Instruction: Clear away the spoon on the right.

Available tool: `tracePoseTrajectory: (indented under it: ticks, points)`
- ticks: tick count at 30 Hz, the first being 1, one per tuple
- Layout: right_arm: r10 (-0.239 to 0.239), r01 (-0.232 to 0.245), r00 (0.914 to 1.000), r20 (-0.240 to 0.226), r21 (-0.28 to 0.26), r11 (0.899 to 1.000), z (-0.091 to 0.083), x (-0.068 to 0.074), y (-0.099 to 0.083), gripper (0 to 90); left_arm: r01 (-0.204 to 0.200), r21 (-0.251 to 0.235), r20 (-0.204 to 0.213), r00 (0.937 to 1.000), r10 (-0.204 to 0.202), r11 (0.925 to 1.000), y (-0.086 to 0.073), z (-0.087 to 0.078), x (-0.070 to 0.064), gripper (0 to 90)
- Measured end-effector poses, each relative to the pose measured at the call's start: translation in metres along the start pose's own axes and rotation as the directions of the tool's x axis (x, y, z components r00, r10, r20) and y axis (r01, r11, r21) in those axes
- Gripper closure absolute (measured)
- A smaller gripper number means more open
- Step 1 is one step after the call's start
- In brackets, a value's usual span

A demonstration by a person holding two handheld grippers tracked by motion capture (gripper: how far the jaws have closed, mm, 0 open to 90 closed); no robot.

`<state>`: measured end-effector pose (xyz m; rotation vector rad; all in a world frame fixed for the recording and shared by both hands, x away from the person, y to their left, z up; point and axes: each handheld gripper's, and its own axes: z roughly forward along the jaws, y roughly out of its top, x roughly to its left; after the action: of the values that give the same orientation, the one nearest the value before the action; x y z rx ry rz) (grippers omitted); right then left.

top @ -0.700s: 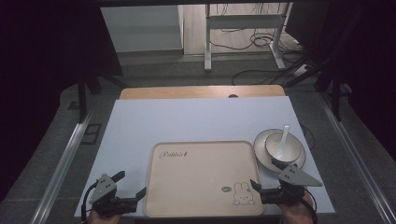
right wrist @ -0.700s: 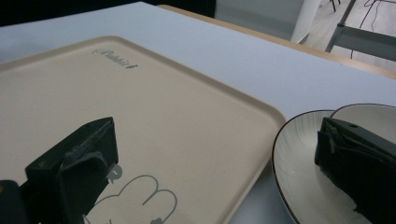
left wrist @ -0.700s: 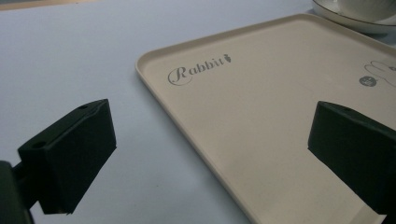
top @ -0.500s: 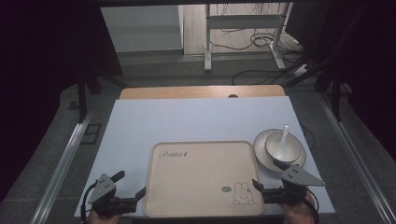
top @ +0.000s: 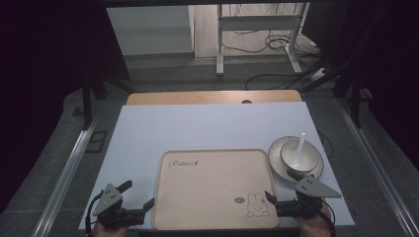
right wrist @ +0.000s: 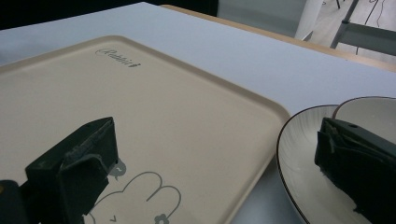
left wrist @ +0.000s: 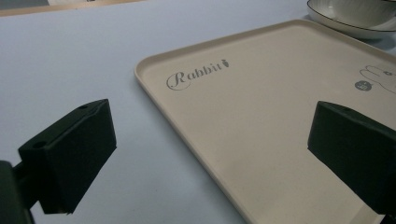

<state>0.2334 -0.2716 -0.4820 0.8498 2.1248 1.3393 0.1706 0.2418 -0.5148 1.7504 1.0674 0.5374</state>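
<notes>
The beige rectangular plastic tray [top: 215,190] with rounded corners lies flat on the white-topped bench [top: 207,128], at the near edge and roughly central. It is empty. A "Rabbit" script mark is printed near its far left corner and a line-drawn rabbit near its near right corner.

The left gripper [top: 132,196] sits at the tray's near left corner. Its jaws are spread wide and hold nothing. In the left gripper view [left wrist: 212,154] one jaw is over the bare bench and the other over the tray floor, with the tray's left rim running between them. Whether either jaw touches the tray cannot be told.

The right gripper [top: 280,186] sits at the tray's near right corner, close to the rabbit drawing. Its jaws are likewise wide apart and empty. In the right gripper view [right wrist: 217,163] one jaw stands over the rabbit print and the other over the plate, with the tray's right rim between them. Contact cannot be told.

Just beside the tray's far right corner stands a white round ceramic plate with a dark rim [top: 277,165]. On it sits a white ceramic bowl [top: 302,157], and a white spoon [top: 299,146] leans in the bowl, handle pointing away from the person.

A strip of brown wooden tabletop [top: 197,97] shows beyond the white surface.
</notes>
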Motion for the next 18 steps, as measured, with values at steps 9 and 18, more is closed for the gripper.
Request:
tracePoseTrajectory:
  ticks: [9,18]
  points:
    - [0.007,-0.008,0.9997,-0.024,-0.009,1.0,-0.0013,-0.0008,0.0007,0.0,0.011,-0.01,0.006,0.9999,-0.011,0.9999,-0.0002,-0.0011,0.0014,0.8]
    - [0.022,-0.022,0.9991,-0.036,-0.012,1.0,-0.0018,-0.0006,0.005,0.0,0.012,-0.011,0.006,0.9999,-0.012,0.9999,0.0,-0.0009,0.0012,0.8]
